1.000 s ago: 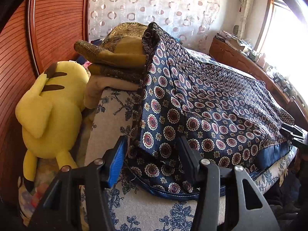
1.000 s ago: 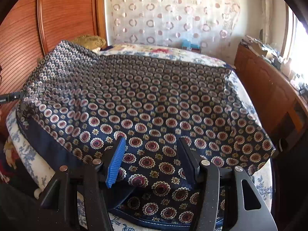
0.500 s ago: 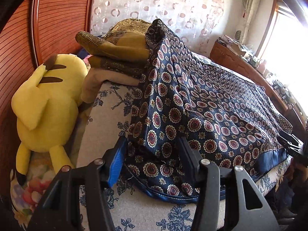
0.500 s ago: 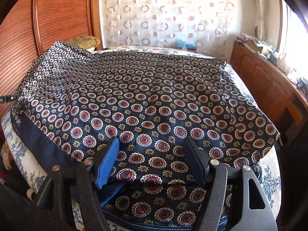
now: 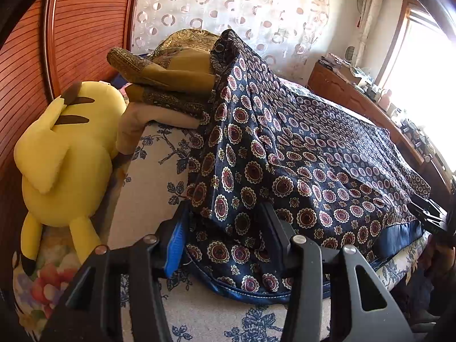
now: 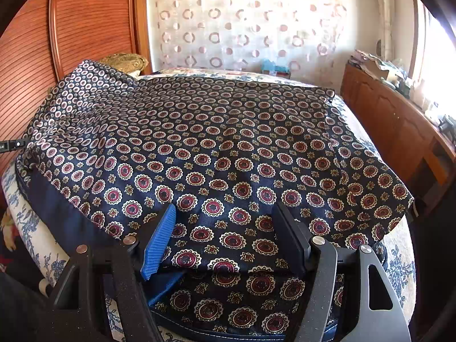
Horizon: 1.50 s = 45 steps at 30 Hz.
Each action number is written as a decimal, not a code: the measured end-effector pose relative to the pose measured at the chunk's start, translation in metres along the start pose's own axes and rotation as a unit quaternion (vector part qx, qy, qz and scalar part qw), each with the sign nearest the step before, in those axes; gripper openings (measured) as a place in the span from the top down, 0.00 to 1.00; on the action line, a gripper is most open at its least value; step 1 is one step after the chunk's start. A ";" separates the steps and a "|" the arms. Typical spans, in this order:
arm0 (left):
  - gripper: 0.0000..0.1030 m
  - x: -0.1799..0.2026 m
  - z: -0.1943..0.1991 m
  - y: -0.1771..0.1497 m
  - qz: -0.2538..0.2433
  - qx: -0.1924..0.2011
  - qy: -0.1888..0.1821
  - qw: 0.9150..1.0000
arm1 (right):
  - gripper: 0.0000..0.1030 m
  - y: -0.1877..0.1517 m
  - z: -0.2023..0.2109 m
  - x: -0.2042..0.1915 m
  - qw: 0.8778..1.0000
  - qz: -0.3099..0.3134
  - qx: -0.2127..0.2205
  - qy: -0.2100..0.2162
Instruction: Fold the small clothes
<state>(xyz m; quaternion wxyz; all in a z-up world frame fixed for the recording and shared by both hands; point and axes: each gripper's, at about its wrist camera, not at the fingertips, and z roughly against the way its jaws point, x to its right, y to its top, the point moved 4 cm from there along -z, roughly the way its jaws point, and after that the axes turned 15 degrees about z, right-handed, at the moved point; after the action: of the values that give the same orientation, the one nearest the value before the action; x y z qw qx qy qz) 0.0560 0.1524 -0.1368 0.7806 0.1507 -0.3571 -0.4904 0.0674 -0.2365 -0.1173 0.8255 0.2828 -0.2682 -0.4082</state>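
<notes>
A navy garment with red and cream medallions [image 5: 313, 156] [image 6: 213, 131] is spread over the bed, its upper layer folded toward the near edge. The far left corner is tented up over a pile of cloth. My left gripper [image 5: 223, 211] stands at the garment's near left corner. Its jaws are closing with bunched fabric between them, and the pads are not visibly pressing. My right gripper [image 6: 225, 209] stands at the near right edge, jaws wide, with the folded edge lying loose between its fingers. Each gripper shows at the rim of the other's view: the right gripper [image 5: 424, 211], the left gripper [image 6: 11, 144].
A yellow plush toy [image 5: 65, 156] lies at the left against the wooden headboard [image 5: 85, 28]. Folded olive and gold cloths [image 5: 171, 77] are stacked at the bed's far left. The floral sheet [image 5: 148, 199] shows around the garment. A wooden dresser [image 6: 393, 125] runs along the right.
My right gripper's jaws have spread wider, leaving the folded edge loose between them. My left jaws have narrowed slightly around the corner. Neither hand has shifted much.
</notes>
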 end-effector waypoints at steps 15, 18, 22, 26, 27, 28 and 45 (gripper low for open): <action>1.00 0.049 0.017 0.006 -0.049 0.025 -0.058 0.997 | 0.31 0.000 0.001 0.000 1.000 0.001 0.001 0.000; 1.00 0.076 0.024 0.013 -0.069 0.039 -0.080 0.994 | 0.31 -0.001 0.003 0.002 1.000 -0.003 0.001 -0.002; 1.00 0.118 0.027 0.022 -0.097 0.048 -0.114 0.988 | 0.31 -0.001 0.008 0.009 1.000 -0.013 0.001 -0.003; 1.00 0.167 0.025 0.027 -0.138 0.066 -0.138 0.979 | 0.31 -0.003 0.020 0.024 1.000 -0.025 0.010 -0.014; 1.00 0.181 0.025 0.027 -0.148 0.070 -0.144 0.976 | 0.31 -0.004 0.025 0.028 0.999 -0.029 0.013 -0.019; 1.00 0.197 0.024 0.028 -0.157 0.071 -0.156 0.973 | 0.31 -0.005 0.027 0.032 0.999 -0.031 0.015 -0.021; 1.00 0.380 0.019 0.018 -0.256 0.041 -0.254 0.932 | 0.31 -0.028 0.048 0.084 0.995 -0.081 0.037 -0.049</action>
<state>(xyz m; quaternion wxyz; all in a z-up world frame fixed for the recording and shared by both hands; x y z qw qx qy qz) 0.1546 -0.1688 0.0430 0.5049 0.1394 -0.5120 -0.6808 0.0643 -0.3319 -0.0859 0.7644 0.3134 -0.2995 -0.4772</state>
